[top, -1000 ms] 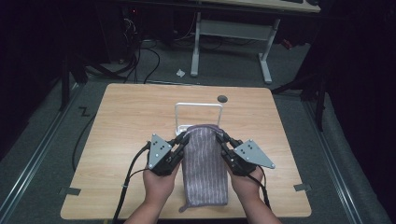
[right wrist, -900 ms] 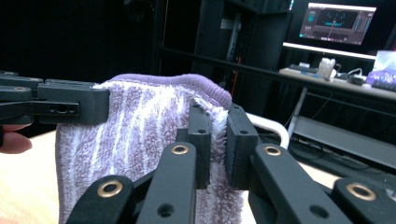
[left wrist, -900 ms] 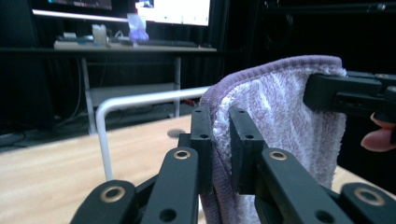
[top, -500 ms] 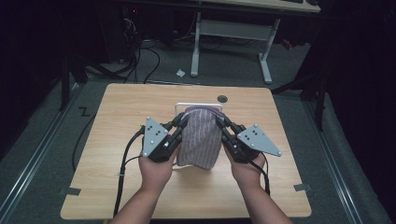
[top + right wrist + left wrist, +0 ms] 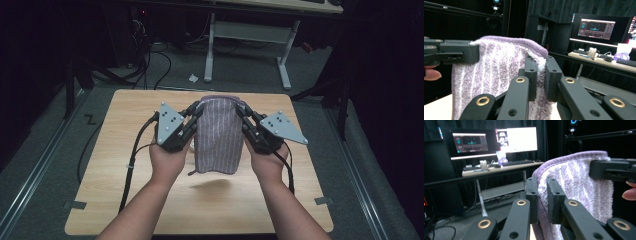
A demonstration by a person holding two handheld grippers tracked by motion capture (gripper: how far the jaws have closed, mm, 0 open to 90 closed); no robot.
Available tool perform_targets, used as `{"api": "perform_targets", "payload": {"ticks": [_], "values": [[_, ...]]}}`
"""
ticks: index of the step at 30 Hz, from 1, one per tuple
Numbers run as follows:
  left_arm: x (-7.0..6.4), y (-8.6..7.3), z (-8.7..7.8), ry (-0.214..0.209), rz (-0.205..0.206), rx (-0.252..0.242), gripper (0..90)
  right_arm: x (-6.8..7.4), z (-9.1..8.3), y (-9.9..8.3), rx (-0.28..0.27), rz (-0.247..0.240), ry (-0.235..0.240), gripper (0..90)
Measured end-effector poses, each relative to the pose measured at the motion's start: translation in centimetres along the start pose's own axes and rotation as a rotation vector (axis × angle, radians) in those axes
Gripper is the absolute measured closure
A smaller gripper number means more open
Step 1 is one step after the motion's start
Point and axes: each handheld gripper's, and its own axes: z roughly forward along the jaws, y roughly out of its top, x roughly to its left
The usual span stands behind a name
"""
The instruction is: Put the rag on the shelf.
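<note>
Wooden worktop [image 5: 125, 165] below; both claws, left [image 5: 196, 111] and right [image 5: 242, 112], clamped on towel [image 5: 219, 135] top corners. Soft, light, limp; grip edges.

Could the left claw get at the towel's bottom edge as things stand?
Probably not yet: the left claw is shut on the towel at a top corner, the right claw holds the other, and the bottom edge hangs below both.

Black jaws (brass rivets), grey plates [image 5: 171, 120]
</note>
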Motion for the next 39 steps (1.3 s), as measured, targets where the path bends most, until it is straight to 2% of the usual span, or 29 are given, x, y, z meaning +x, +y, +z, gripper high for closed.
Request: {"api": "perform_targets", "payload": {"ticks": [2,3,5,6,10,11,12,15,17,18,20,23,24,25,26,27,28,30,31,32,34,35,36,39], "values": [[0.5,0.1,0.6,0.011,-0.01,0.001,81.6,-0.2,0.6,0.2,0.003,0.005,0.0,83.1],[1.0,0.2,1.2,0.024,-0.005,0.001,81.5,-0.3,1.5,0.4,0.006,0.002,-0.002,83.1],[1.3,0.3,1.5,0.025,-0.008,-0.004,81.6,-0.3,1.8,0.5,0.006,-0.001,-0.004,83.1],[1.9,0.3,2.0,0.022,-0.007,-0.016,81.5,-0.6,2.6,0.7,0.007,-0.003,-0.008,83.1],[2.8,0.4,3.3,0.026,-0.01,-0.006,81.5,-1.5,4.3,0.9,0.018,0.019,-0.012,83.1],[3.0,0.5,3.7,0.03,-0.007,-0.003,81.5,-1.5,4.3,0.9,0.018,0.019,-0.012,83.1],[3.5,0.5,4.6,0.037,0.001,0.0,81.6,-2.2,5.4,0.9,0.024,0.042,-0.01,83.1],[4.0,0.5,5.4,0.05,0.014,0.004,81.6,-2.7,6.2,0.8,0.024,0.059,-0.002,83.1],[4.7,0.5,6.6,0.075,0.042,0.019,81.5,-3.5,7.7,0.7,0.036,0.083,0.009,83.0],[4.7,0.5,6.6,0.075,0.042,0.019,81.5,-3.8,8.2,0.7,0.043,0.086,0.011,83.0],[5.5,0.6,7.8,0.092,0.049,0.042,81.5,-4.3,9.5,0.7,0.072,0.1,0.006,82.9],[5.9,0.6,8.6,0.102,0.048,0.064,81.4,-4.5,10.2,0.8,0.085,0.093,-0.004,82.9],[6.3,0.6,9.3,0.11,0.037,0.08,81.3,-4.5,11.0,0.6,0.1,0.066,-0.023,82.9],[6.3,0.6,9.3,0.11,0.037,0.08,81.2,-4.6,11.3,0.4,0.103,0.053,-0.033,82.7],[6.7,0.3,10.0,0.11,0.023,0.101,81.2,-4.7,11.6,0.2,0.109,0.047,-0.041,82.5],[6.7,0.3,10.0,0.11,0.023,0.101,81.1,-4.8,12.0,0.0,0.121,0.044,-0.049,82.5],[7.1,-0.1,10.9,0.106,0.005,0.137,80.9,-4.9,12.3,-0.3,0.133,0.03,-0.057,82.5],[7.3,-0.4,11.2,0.11,-0.002,0.148,80.7,-5.0,12.8,-0.9,0.168,0.008,-0.067,82.5],[7.4,-1.0,11.9,0.116,-0.015,0.173,80.6,-5.1,13.1,-1.1,0.181,-0.008,-0.073,82.5],[7.4,-1.0,11.9,0.116,-0.015,0.173,80.7,-5.1,13.3,-1.4,0.196,-0.014,-0.073,82.5],[7.7,-1.6,12.4,0.116,-0.025,0.202,80.5,-5.2,13.6,-1.7,0.207,-0.019,-0.071,82.4],[7.9,-2.0,12.8,0.109,-0.041,0.217,80.5,-5.5,14.0,-2.2,0.234,-0.022,-0.072,82.0],[8.2,-2.3,13.2,0.1,-0.045,0.247,80.5,-5.6,14.2,-2.4,0.242,-0.018,-0.068,82.0],[8.6,-2.8,13.8,0.092,-0.056,0.276,80.0,-6.0,14.6,-3.0,0.271,-0.023,-0.056,81.8]]}}
